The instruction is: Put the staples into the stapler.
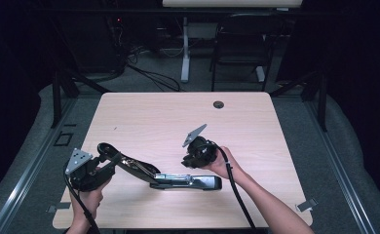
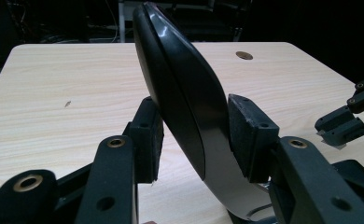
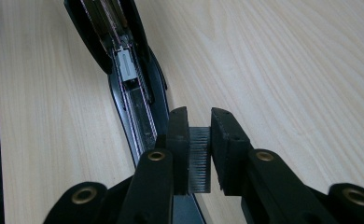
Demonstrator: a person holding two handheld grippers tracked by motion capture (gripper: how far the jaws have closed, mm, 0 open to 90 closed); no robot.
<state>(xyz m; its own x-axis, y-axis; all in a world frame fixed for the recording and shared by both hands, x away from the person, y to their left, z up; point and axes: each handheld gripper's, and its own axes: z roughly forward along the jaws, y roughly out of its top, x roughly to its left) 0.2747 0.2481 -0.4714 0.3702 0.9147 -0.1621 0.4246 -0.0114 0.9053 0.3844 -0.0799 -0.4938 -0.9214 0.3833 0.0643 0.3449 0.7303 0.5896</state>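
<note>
Stapler (image 1: 178, 179) lies open near the table's (image 1: 144, 112) front edge, base flat, lid (image 2: 180, 88) swung up to your left — so the staple channel (image 3: 140, 116) is exposed for loading. Your left gripper (image 2: 194, 140) is clamped on the lid, pads on both faces, holding it up and out of the way. Your right gripper (image 3: 199, 154) pinches a strip of staples (image 3: 199, 158) just above the channel — looks lined up to drop in.
</note>
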